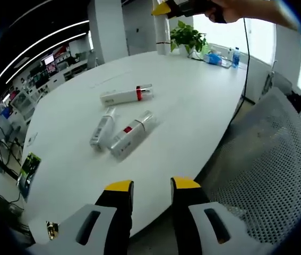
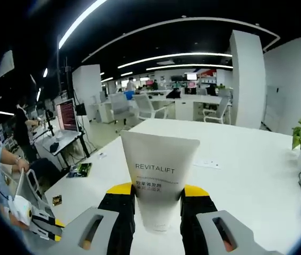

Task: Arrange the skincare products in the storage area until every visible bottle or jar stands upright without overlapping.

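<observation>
Three white skincare bottles lie flat in the middle of the white table (image 1: pixel 192 106). One has a red band (image 1: pixel 126 95), the second is plain (image 1: pixel 103 127), and the third carries a red label (image 1: pixel 131 133); the last two touch side by side. My left gripper (image 1: pixel 153 186) hangs over the near table edge, open with nothing between its jaws. High at the far side, a hand holds my right gripper (image 1: pixel 185 8) with a white tube (image 1: pixel 162 32) hanging from it. In the right gripper view, that gripper (image 2: pixel 160 191) is shut on the REVITALIFT tube (image 2: pixel 160 159), held above the table.
A potted plant (image 1: pixel 188 36) and a water bottle (image 1: pixel 235 56) stand at the table's far end. A grey mesh chair (image 1: pixel 277 159) sits beside the table on the right. A green booklet (image 1: pixel 29 167) lies near the left edge. Office desks and chairs (image 2: pixel 155 106) lie beyond.
</observation>
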`<state>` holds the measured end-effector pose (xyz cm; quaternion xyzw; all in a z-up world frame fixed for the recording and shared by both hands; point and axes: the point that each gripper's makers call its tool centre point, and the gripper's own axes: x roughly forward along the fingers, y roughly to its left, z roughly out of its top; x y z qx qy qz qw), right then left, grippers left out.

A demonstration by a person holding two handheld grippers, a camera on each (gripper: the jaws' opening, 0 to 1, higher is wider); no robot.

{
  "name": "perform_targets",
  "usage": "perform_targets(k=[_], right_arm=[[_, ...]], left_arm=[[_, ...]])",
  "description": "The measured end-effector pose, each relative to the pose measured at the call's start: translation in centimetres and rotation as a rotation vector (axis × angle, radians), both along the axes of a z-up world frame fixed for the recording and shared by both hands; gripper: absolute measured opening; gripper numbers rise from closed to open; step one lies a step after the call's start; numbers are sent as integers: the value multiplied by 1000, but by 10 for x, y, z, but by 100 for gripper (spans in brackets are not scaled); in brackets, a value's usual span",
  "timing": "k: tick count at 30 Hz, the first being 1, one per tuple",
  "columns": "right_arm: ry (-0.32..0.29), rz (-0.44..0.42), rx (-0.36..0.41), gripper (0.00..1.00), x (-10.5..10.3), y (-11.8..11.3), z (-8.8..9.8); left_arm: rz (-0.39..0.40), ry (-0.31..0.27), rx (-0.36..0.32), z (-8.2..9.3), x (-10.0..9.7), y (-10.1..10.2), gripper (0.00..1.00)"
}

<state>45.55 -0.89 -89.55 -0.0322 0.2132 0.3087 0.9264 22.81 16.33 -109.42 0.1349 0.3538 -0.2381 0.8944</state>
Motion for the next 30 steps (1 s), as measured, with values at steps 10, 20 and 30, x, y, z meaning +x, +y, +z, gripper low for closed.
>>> perform_targets(k=[10,20,30], right_arm=[[-8,34,-8,25,16,8,-4],[-15,31,-21,25,27,4,-10],[2,-5,-33,25,48,-1,-22]], left_arm=[[22,8,14,-2,1,4,21],[20,-11,23,1,2,4,20],[9,1,42,-2,0,4,19]])
